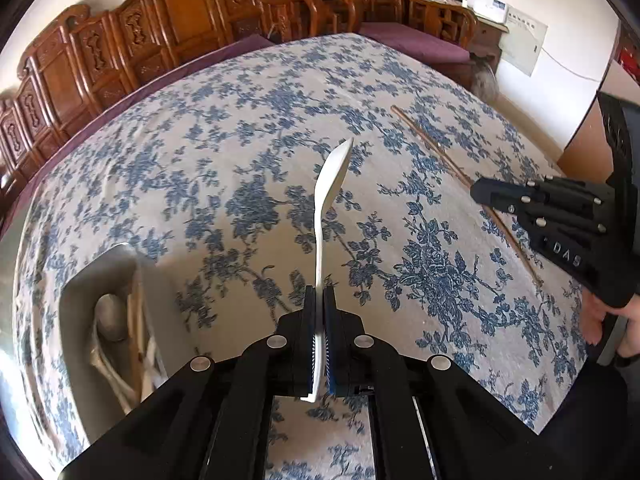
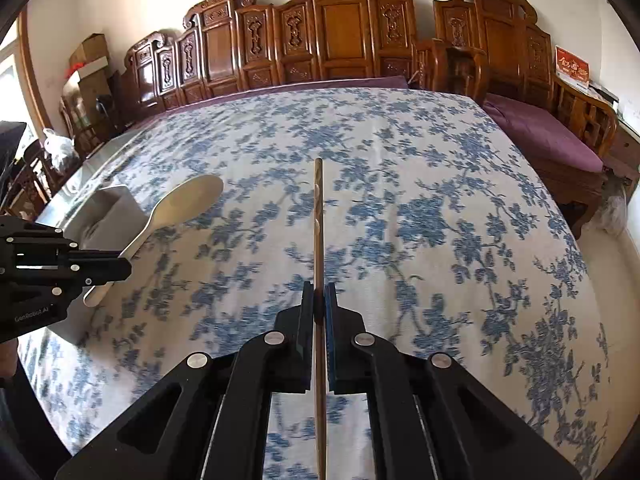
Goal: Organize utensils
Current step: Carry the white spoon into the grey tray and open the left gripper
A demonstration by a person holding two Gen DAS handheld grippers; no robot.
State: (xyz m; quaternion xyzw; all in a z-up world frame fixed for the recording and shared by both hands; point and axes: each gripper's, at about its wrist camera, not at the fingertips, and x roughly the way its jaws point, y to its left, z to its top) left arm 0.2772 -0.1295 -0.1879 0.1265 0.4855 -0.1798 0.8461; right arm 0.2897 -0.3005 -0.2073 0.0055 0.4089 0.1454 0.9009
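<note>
Blue pads: the left gripper (image 1: 319, 300) is pressing its pads (image 1: 329, 332) together on the handle of a white rice paddle (image 1: 326, 200).
Rice paddle: it is sticking forward and up from the closed fingers, edge-on in the left wrist view, above the cloth — its flat blade showing in the right wrist view (image 2: 176, 210).
Right gripper (image 2: 319, 294): its fingers are clamping shut on a wooden chopstick (image 2: 318, 216).
Chopstick: it is running straight out past the fingertips and back between the arms of the gripper — clear of the cloth.
Holder: a pale container (image 1: 108, 320) with utensils inside is standing on the table near the left gripper.
Tablecloth (image 2: 420, 200): blue flowers on white are covering the table.
Background: carved wooden chairs (image 2: 340, 32) are lining the wall.
</note>
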